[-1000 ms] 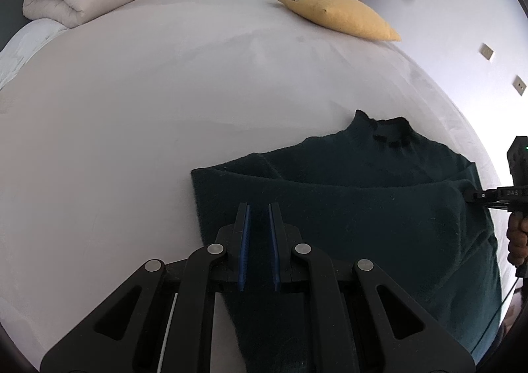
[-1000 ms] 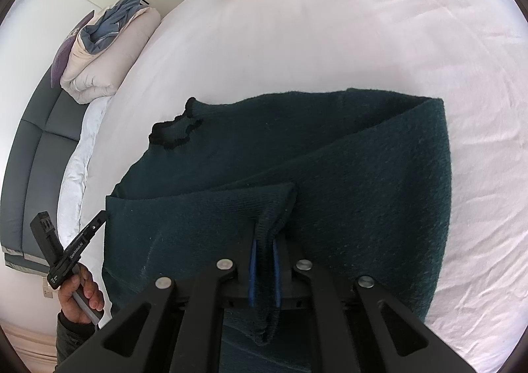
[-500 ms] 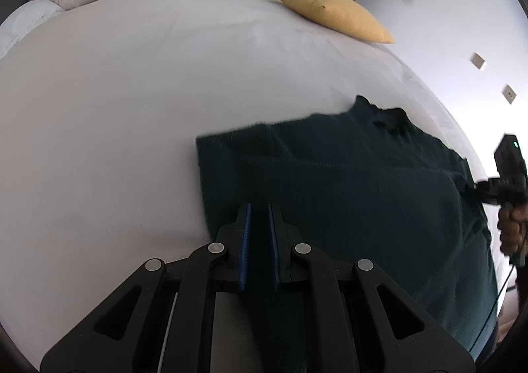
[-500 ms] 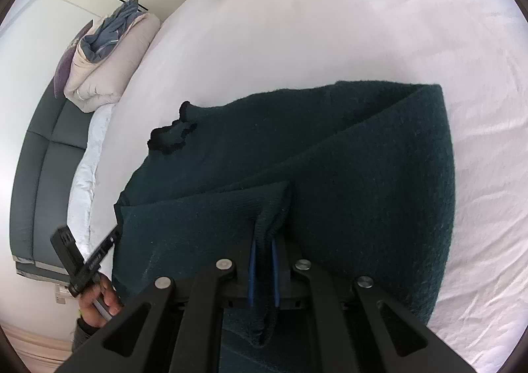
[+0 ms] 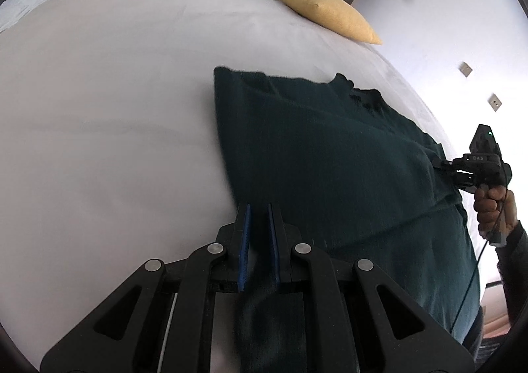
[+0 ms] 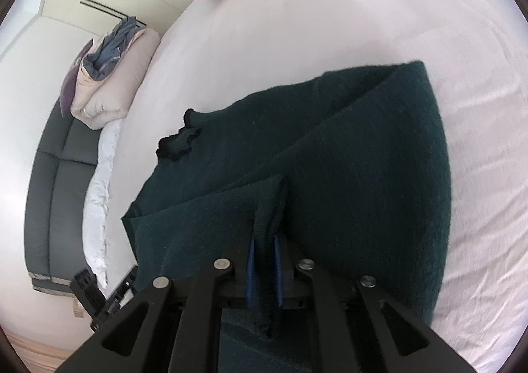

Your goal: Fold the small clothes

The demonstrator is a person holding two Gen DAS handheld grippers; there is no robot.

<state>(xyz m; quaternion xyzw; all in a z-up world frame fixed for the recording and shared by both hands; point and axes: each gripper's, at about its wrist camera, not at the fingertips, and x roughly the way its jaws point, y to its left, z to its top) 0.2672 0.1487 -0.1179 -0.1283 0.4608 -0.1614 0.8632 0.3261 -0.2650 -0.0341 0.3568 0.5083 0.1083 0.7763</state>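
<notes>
you had the dark green sweater [image 5: 330, 155] on the bed [image 5: 115, 109], its near hem raised. your left tool [image 5: 258, 224] pinched one hem corner between its blue pads, and your right tool [image 6: 264, 260] was clamped on a bunched fold of the knit. the risk, as i judged it: the thick knit could slip from either pinch if you pulled unevenly, or the hem could land skewed over the collar [image 6: 176, 145]. no containers were in view; only a yellow pillow [image 5: 326, 13] and a rolled duvet [image 6: 112, 89] lay far off.

white bed [image 5: 115, 92] carries sweater [image 5: 330, 158], pillow [image 5: 326, 13], duvet [image 6: 109, 89].
</notes>
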